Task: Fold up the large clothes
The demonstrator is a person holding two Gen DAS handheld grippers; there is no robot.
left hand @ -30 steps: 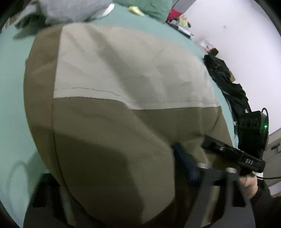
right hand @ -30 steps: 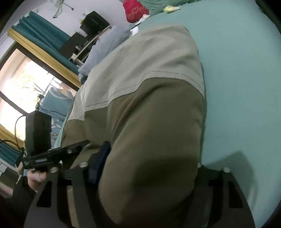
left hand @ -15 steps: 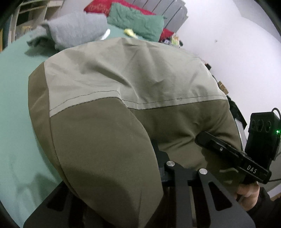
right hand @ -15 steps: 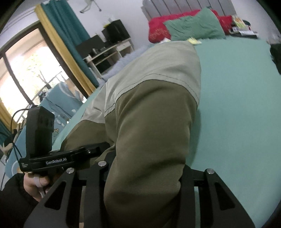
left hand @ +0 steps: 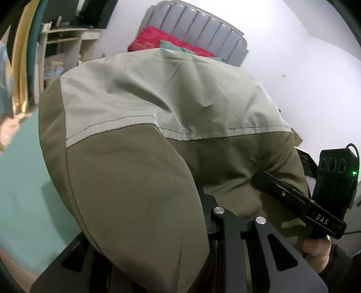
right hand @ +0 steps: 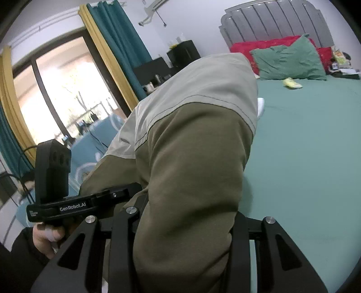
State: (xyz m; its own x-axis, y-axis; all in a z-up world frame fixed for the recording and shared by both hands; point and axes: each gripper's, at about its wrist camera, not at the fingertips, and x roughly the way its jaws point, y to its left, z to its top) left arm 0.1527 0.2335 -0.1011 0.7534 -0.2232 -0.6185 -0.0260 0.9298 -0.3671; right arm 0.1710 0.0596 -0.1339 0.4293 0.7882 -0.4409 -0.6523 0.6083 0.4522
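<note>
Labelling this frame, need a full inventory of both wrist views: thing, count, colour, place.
garment: 1, olive and beige, lifted over the bed, held by both grippers
bed sheet: 1, teal, under the garment
pillows: 2, green in front of red, at the headboard
headboard: 1, grey, far end
curtains: teal and yellow, by the window
left hand-held gripper: 1, black, shut on garment
right hand-held gripper: 1, black, shut on garment
</note>
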